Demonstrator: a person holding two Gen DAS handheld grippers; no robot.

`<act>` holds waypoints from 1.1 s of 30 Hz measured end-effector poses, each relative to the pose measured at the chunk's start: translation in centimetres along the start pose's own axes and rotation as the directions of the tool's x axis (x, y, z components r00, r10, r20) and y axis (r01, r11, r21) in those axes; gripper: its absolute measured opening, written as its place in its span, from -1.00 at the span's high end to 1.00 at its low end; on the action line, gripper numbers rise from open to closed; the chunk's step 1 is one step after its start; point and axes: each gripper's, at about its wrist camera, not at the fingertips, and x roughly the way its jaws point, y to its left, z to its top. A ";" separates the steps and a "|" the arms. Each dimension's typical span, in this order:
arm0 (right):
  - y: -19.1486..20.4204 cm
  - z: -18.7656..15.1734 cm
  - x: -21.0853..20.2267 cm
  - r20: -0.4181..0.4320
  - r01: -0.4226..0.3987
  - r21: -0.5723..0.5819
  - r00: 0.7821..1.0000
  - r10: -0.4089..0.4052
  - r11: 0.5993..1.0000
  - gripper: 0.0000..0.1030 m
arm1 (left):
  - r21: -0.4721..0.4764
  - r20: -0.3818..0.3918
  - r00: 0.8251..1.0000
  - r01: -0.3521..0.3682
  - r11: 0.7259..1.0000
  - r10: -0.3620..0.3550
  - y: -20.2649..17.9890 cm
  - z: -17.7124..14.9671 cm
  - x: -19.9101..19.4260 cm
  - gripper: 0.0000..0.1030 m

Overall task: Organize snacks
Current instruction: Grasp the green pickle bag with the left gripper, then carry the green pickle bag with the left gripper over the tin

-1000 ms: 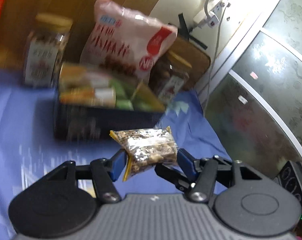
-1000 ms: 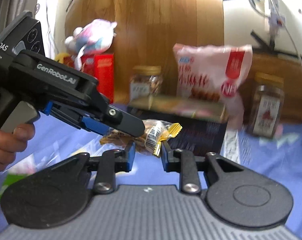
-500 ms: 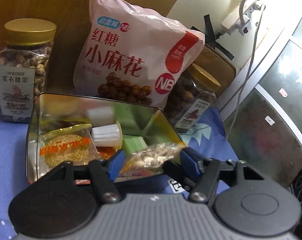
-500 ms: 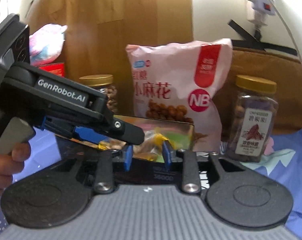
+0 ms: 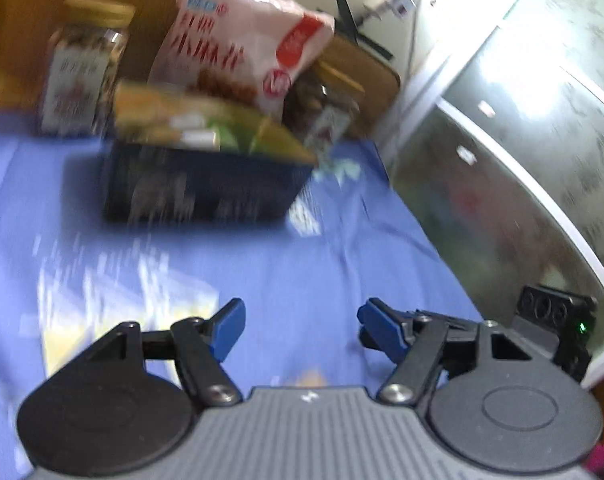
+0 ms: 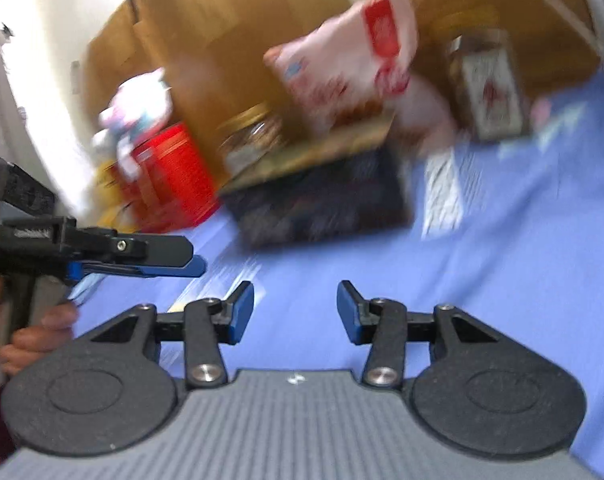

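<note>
Both views are blurred by motion. A dark blue tin (image 5: pixel 205 184) holding several small snack packets (image 5: pixel 189 128) stands on the blue cloth (image 5: pixel 310 264); the right wrist view shows the same tin (image 6: pixel 322 208) tilted in the picture. My left gripper (image 5: pixel 299 328) hovers over bare cloth well in front of the tin, its jaws opening and nothing between them. My right gripper (image 6: pixel 295 312) is also back from the tin, jaws opening and empty. In the right wrist view the left gripper (image 6: pixel 169 260) sits at the left, held by a hand (image 6: pixel 37 336).
Behind the tin lean a pink snack bag (image 5: pixel 241 48) and two gold-lidded jars (image 5: pixel 85 68) (image 5: pixel 326 112) against a wooden board. A red box (image 6: pixel 169 176) and a soft toy (image 6: pixel 137 108) stand further left. A glass door (image 5: pixel 522 168) runs along the right.
Both grippers carried snack packets to the tin and let them go there. They have since pulled back from the tin with empty, wider jaws. The right view has rolled.
</note>
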 end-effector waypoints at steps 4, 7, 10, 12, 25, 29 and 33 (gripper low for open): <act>2.6 -3.5 -2.3 -0.070 -0.065 -0.049 0.996 0.062 0.997 0.05 | -0.075 -0.050 0.998 0.024 0.997 -0.028 0.9 -4.5 -2.4 -0.31; 4.4 -5.1 -3.6 -0.101 -0.092 -0.063 0.991 0.085 0.994 0.05 | -0.107 -0.067 0.997 0.017 0.994 -0.025 1.0 -7.1 -3.6 -0.31; 5.7 -6.8 -3.9 -0.157 -0.100 -0.061 0.984 0.089 0.993 0.06 | -0.115 -0.074 0.996 0.034 0.993 -0.042 0.5 -8.8 -3.9 -0.31; 6.3 -7.7 -3.6 -0.178 -0.100 -0.053 0.980 0.089 0.994 0.06 | -0.081 -0.077 0.996 0.027 0.996 -0.033 -0.4 -9.2 -3.6 -0.27; 8.0 -7.3 -1.6 -0.161 -0.094 -0.120 0.984 0.074 0.988 0.66 | -0.075 -0.045 0.998 -0.051 0.996 0.047 -0.3 -7.9 -1.4 0.21; 6.3 -6.4 -0.9 -0.154 -0.139 0.009 0.978 0.138 0.990 0.68 | -0.105 -0.033 0.998 -0.047 0.993 0.044 0.2 -6.8 -1.2 0.21; 3.2 -5.1 0.1 -0.121 -0.216 0.221 0.961 0.247 0.951 0.69 | -0.130 0.000 1.000 -0.020 0.991 0.020 0.5 -5.3 -1.4 0.17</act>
